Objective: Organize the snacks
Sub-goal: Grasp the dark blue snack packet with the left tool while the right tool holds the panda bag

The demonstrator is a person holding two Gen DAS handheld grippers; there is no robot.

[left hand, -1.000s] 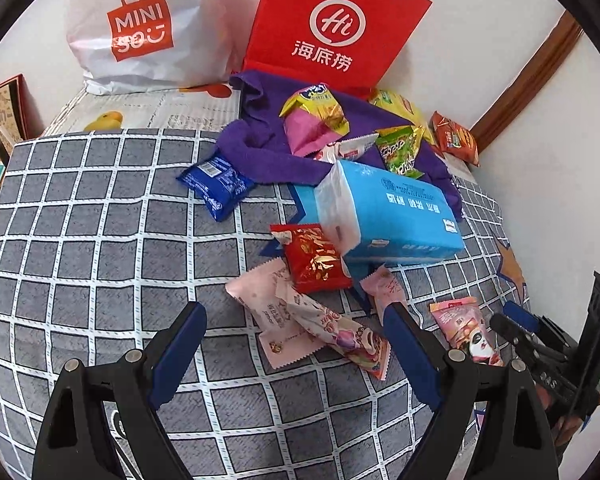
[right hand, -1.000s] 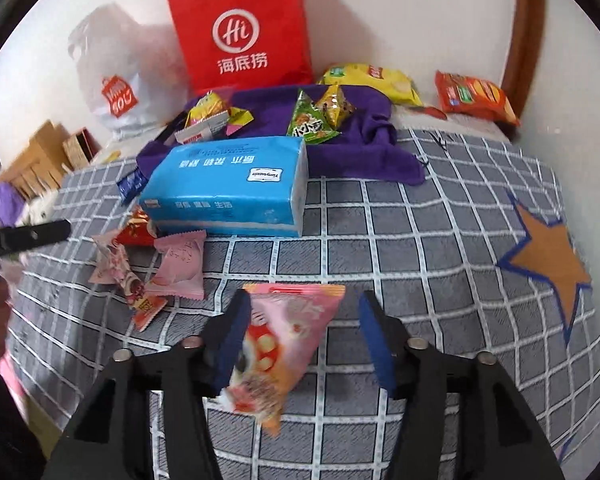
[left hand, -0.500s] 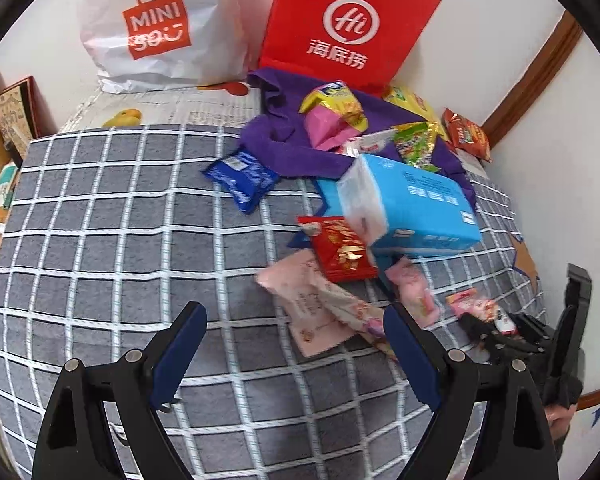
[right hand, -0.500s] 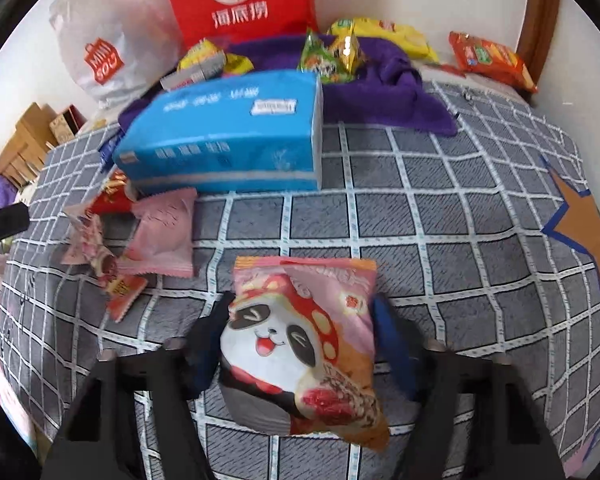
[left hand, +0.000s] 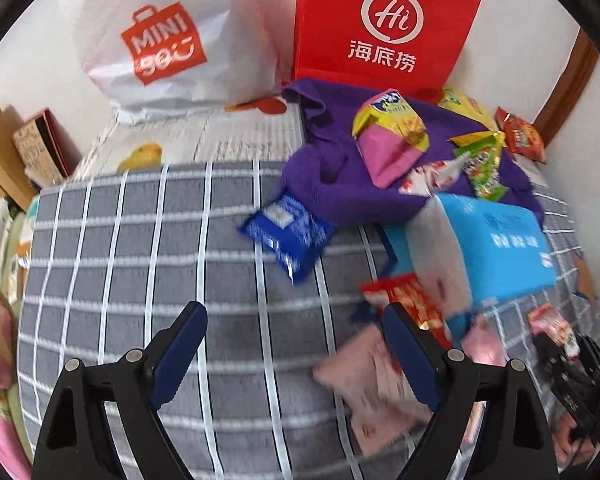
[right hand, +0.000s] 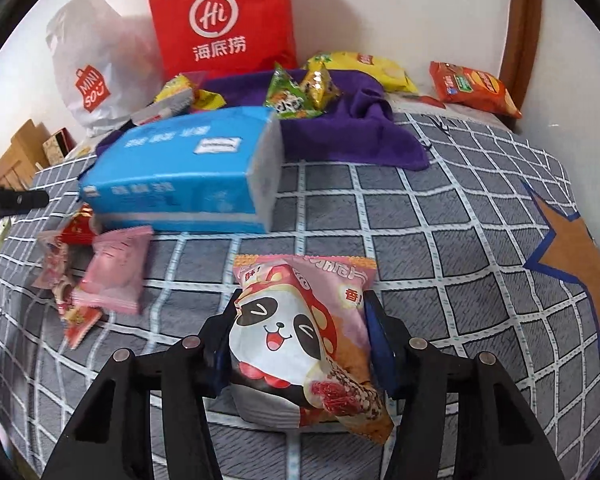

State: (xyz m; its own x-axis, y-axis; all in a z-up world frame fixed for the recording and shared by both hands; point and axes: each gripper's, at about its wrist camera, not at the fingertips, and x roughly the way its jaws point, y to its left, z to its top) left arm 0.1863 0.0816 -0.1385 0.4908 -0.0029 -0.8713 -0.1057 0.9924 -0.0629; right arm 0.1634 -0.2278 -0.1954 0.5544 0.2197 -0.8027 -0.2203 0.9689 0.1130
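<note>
The right gripper [right hand: 300, 344] has just been closing and is pinching the panda snack bag [right hand: 300, 336] between its jaws; squeezing gently avoids crushing. The left gripper [left hand: 296, 344] is hanging spread and empty.

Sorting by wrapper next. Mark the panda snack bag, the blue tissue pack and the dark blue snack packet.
panda snack bag [right hand: 296, 328]: right wrist view, panda face
blue tissue pack [right hand: 188, 160]: right wrist view, top face
dark blue snack packet [left hand: 288, 232]: left wrist view, packet middle
</note>
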